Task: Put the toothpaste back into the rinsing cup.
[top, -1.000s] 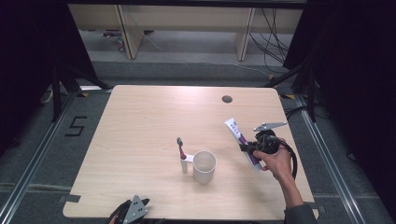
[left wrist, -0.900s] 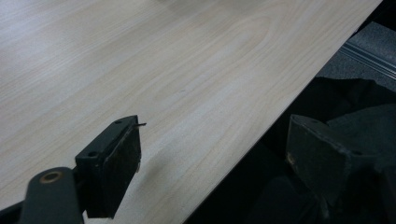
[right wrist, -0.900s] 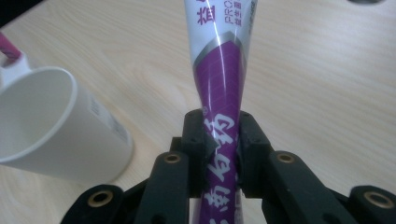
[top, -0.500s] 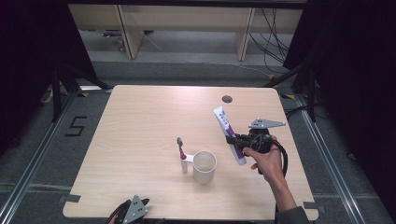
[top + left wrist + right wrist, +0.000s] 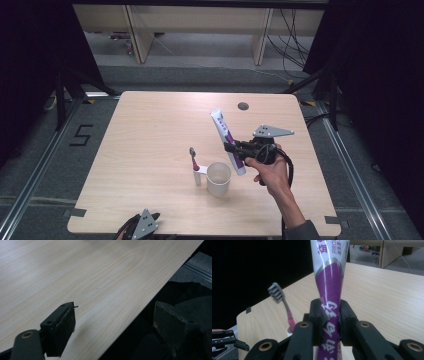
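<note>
My right hand-held gripper clamped the soft white-and-purple plastic toothpaste tube mid-body — light, squashy, dented there; firmer near the cap.

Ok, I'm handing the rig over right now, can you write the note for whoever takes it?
Right gripper: shut on the toothpaste tube, held tilted in the air just right of the white cup.
Left gripper: open, idle at the table's near edge.
Toothbrush: upright in the holder at the cup's left side.
Done: tube picked up.
Left: probably lower the tube into the cup and release.
</note>
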`<act>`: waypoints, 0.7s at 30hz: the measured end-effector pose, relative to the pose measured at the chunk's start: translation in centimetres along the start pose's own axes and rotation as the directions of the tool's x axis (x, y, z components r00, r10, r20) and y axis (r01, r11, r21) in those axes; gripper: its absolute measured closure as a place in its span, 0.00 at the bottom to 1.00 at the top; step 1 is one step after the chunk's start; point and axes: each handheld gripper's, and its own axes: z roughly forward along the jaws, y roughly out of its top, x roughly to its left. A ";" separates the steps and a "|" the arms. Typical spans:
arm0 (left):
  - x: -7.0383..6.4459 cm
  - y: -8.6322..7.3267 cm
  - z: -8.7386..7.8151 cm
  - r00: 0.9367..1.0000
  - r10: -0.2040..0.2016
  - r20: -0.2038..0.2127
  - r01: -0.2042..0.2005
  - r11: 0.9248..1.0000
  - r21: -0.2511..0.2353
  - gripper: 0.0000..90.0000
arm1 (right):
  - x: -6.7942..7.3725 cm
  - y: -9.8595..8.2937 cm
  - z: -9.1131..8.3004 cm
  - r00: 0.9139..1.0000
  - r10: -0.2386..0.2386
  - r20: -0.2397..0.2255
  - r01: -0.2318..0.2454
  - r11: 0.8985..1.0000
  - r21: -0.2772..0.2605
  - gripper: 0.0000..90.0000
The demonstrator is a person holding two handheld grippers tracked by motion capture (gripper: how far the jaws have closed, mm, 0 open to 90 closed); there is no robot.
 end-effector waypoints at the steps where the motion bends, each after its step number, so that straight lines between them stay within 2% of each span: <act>1: 0.0 0.0 -0.1 1.000 0.008 -0.001 -0.008 1.000 0.006 0.20 | 0.2 0.0 0.2 1.000 0.005 -0.010 -0.005 1.000 -0.001 0.85; 5: 0.0 0.0 0.0 1.000 0.000 -0.002 0.000 1.000 0.001 0.20 | 0.5 0.2 0.7 1.000 0.003 -0.027 -0.003 1.000 -0.010 0.85; 6: 0.0 0.0 0.0 1.000 0.001 -0.001 -0.001 1.000 -0.005 0.20 | 0.7 0.3 1.0 0.999 -0.002 -0.043 0.001 1.000 -0.017 0.85; 7: 0.0 0.0 0.0 1.000 0.001 0.000 -0.001 1.000 -0.006 0.20 | 0.9 0.3 1.1 0.999 0.009 -0.042 -0.009 1.000 -0.010 0.85; 8: 0.0 0.0 0.0 1.000 0.001 0.000 -0.001 1.000 -0.006 0.20 | 1.0 0.3 1.3 0.999 -0.003 -0.046 0.002 1.000 -0.012 0.85; 9: 0.2 0.1 -0.2 1.000 0.018 -0.011 -0.018 1.000 0.014 0.20 | 1.2 0.3 1.3 0.999 0.018 -0.044 -0.018 1.000 -0.006 0.85; 10: 0.2 0.1 -0.2 1.000 0.018 -0.011 -0.018 1.000 0.014 0.20 | 1.2 0.3 1.3 0.999 0.018 -0.044 -0.018 1.000 -0.006 0.85; 11: 0.2 0.1 -0.2 1.000 0.021 -0.010 -0.021 1.000 0.018 0.20 | 1.3 0.3 1.6 0.999 -0.002 -0.049 0.001 1.000 -0.015 0.85; 13: 0.2 0.1 -0.2 1.000 0.019 -0.011 -0.019 1.000 0.016 0.20 | 1.3 0.2 1.7 0.999 -0.003 -0.051 0.002 1.000 -0.018 0.85; 14: 0.1 0.0 -0.2 1.000 0.014 -0.015 -0.014 1.000 0.012 0.20 | 1.5 0.2 1.7 0.998 0.016 -0.054 -0.017 1.000 -0.016 0.85; 17: 0.2 0.1 -0.2 1.000 0.020 -0.010 -0.020 1.000 0.016 0.20 | 1.8 0.0 2.0 0.998 0.014 -0.064 -0.014 1.000 -0.012 0.85; 18: 0.2 0.1 -0.2 1.000 0.019 -0.010 -0.019 1.000 0.015 0.20 | 1.7 -0.1 2.3 0.998 -0.015 -0.061 0.014 1.000 -0.025 0.85; 19: 0.2 0.1 -0.2 1.000 0.021 -0.009 -0.021 1.000 0.017 0.20 | 1.8 -0.3 2.4 0.998 -0.014 -0.054 0.012 1.000 -0.023 0.85; 21: 0.0 0.0 -0.1 1.000 0.000 0.000 0.000 1.000 -0.002 0.20 | 1.8 -0.5 2.6 0.998 0.000 -0.070 -0.001 1.000 -0.018 0.85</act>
